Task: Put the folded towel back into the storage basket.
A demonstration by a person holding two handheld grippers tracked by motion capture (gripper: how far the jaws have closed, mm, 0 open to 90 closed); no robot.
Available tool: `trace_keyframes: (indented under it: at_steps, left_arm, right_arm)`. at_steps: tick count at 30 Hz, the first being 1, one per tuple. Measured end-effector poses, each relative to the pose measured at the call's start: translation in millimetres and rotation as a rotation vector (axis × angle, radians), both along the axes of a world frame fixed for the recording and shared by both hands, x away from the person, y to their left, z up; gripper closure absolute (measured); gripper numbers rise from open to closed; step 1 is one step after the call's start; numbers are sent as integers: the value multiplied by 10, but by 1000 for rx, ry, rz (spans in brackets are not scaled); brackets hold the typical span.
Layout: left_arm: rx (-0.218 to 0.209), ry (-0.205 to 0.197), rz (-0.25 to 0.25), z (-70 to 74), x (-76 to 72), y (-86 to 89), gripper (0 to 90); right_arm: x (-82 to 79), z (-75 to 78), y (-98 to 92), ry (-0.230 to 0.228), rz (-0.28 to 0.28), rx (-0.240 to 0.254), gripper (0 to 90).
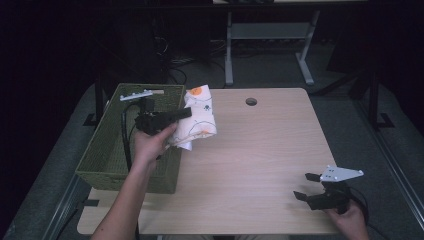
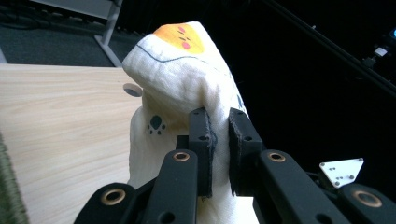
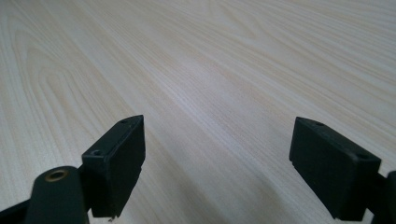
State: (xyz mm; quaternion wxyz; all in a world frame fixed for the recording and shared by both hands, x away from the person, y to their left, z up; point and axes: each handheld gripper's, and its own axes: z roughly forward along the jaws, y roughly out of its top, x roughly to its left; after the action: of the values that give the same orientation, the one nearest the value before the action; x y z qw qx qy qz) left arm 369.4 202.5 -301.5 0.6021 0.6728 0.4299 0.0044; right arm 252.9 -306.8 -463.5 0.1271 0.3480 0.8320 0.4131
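Over the left side of the table (image 1: 260,150), the left gripper (image 1: 186,113) is pinching a patterned white cloth (image 1: 200,120) just right of the green basket (image 1: 107,150), with the cloth hanging down onto the tabletop. The pinch is catching only a fold — the fabric could slip free if tugged. At the near right, the right gripper (image 1: 306,186) is resting spread wide and holding nothing. The left gripper view is showing the jaws biting the cloth (image 2: 177,88) — detail too small from above.
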Motion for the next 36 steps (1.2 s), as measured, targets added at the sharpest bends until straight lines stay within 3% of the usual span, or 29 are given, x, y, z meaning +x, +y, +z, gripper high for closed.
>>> trace_keyframes:
  at_steps: [8, 22, 36]
  left_arm:
    - [7, 1, 13, 44, -5, 135, 821]
    - [23, 17, 72, 28, -3, 590, 820]
    - [45, 33, 103, -18, -31, 922, 820]
  right_arm:
    - [2, -3, 4, -3, 2, -1, 181]
    - [5, -8, 22, 5, -1, -11, 181]
    - [10, -12, 41, 9, 0, -14, 181]
